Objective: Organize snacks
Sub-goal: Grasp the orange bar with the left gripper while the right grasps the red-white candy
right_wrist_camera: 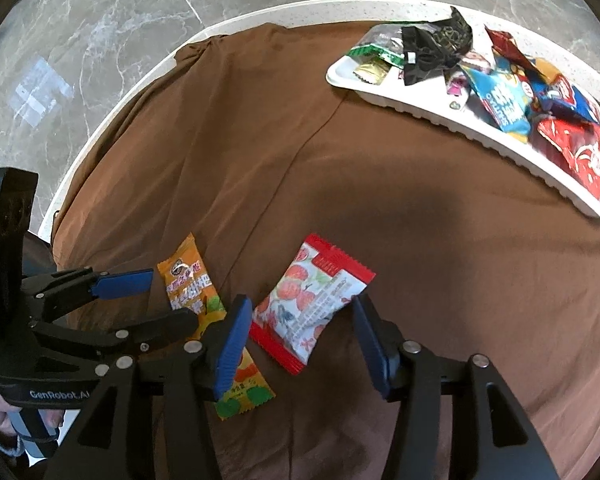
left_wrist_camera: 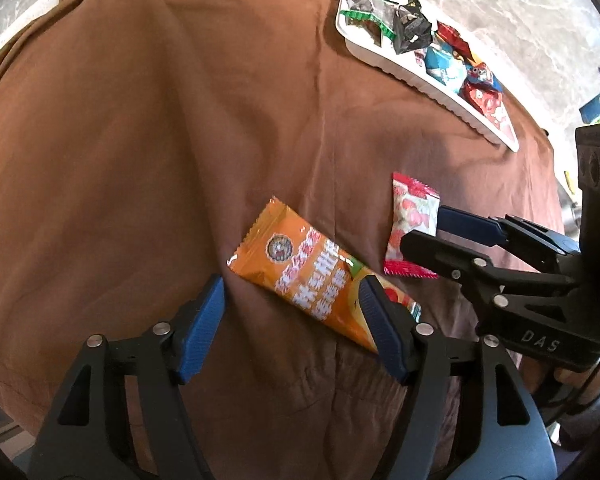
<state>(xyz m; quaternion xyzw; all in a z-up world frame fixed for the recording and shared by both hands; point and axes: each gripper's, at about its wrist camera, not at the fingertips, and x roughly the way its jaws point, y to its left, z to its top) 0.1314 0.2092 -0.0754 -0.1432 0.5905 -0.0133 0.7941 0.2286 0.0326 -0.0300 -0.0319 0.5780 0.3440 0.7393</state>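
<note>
An orange snack bar packet (left_wrist_camera: 320,276) lies on the brown cloth; it also shows in the right wrist view (right_wrist_camera: 192,284). My left gripper (left_wrist_camera: 292,320) is open and straddles its near half. A red-and-white strawberry candy packet (left_wrist_camera: 412,220) lies to its right, also in the right wrist view (right_wrist_camera: 308,312). My right gripper (right_wrist_camera: 300,336) is open around that packet's near end, and shows in the left wrist view (left_wrist_camera: 424,226). A white tray (left_wrist_camera: 384,63) holds several wrapped snacks at the far right, and shows in the right wrist view (right_wrist_camera: 432,114).
A brown cloth (left_wrist_camera: 160,140) covers the white table (right_wrist_camera: 112,108). Grey marble floor (right_wrist_camera: 80,20) lies beyond the table edge. My left gripper also shows at the left of the right wrist view (right_wrist_camera: 164,300).
</note>
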